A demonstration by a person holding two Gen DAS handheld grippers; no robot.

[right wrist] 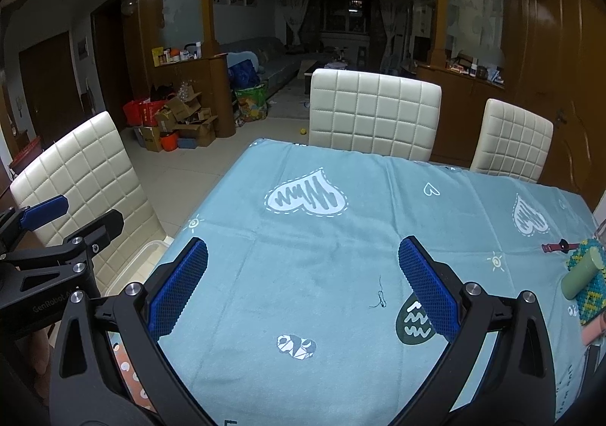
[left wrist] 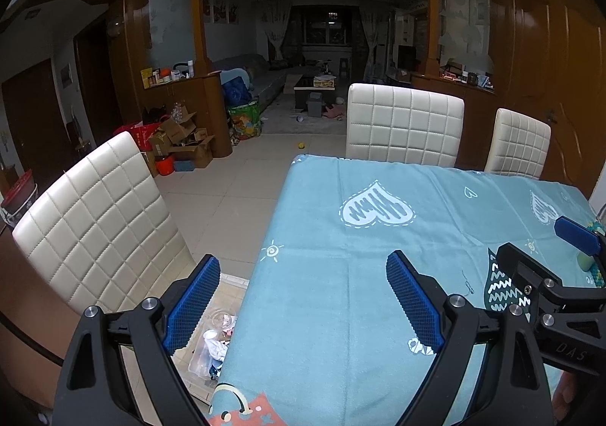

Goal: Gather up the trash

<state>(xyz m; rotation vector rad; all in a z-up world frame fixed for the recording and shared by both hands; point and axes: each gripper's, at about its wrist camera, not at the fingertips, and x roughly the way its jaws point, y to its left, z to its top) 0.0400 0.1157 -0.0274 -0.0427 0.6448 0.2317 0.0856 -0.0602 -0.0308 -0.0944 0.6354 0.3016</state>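
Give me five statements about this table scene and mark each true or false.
1. Both grippers, left and right, are open. True.
2. The tablecloth is red. False: it is light blue with hearts.
3. A green cylinder lies at the table's right edge. True.
4. The left gripper holds trash. False: nothing is between its fingers.
5. A clear bin with trash sits on the floor beside the table. True.
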